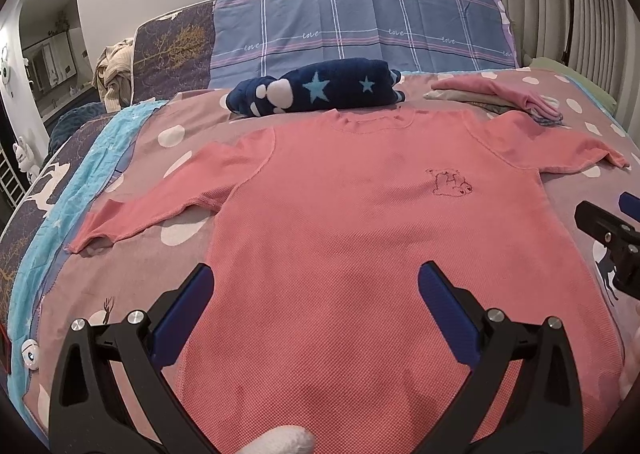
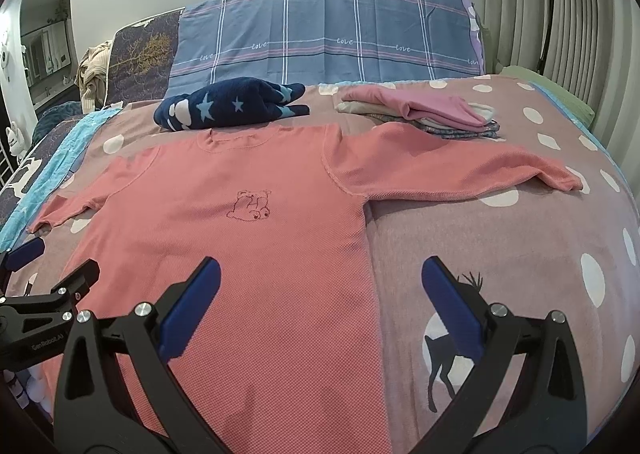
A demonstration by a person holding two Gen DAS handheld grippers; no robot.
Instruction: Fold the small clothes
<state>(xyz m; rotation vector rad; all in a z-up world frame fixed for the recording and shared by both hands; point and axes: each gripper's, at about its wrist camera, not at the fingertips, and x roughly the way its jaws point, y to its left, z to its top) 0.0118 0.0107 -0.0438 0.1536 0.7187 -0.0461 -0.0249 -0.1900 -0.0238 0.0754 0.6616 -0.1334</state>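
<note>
A coral-pink long-sleeved shirt (image 1: 360, 214) (image 2: 224, 238) lies flat on the bed, front up, both sleeves spread out, a small bear outline on the chest. My left gripper (image 1: 316, 290) hovers open over the shirt's lower left part, nothing between its blue pads. My right gripper (image 2: 320, 282) is open above the shirt's lower right side seam, one finger over the cloth and one over the bedspread. In the left wrist view the right gripper (image 1: 612, 222) shows at the right edge. The left gripper (image 2: 44, 266) shows at the left edge of the right wrist view.
A folded navy star-print garment (image 1: 320, 88) (image 2: 228, 106) lies just beyond the collar. A stack of folded clothes with pink on top (image 1: 500, 96) (image 2: 432, 110) sits at the back right. Pillows (image 1: 352, 22) line the headboard. The polka-dot bedspread (image 2: 500, 262) spreads right.
</note>
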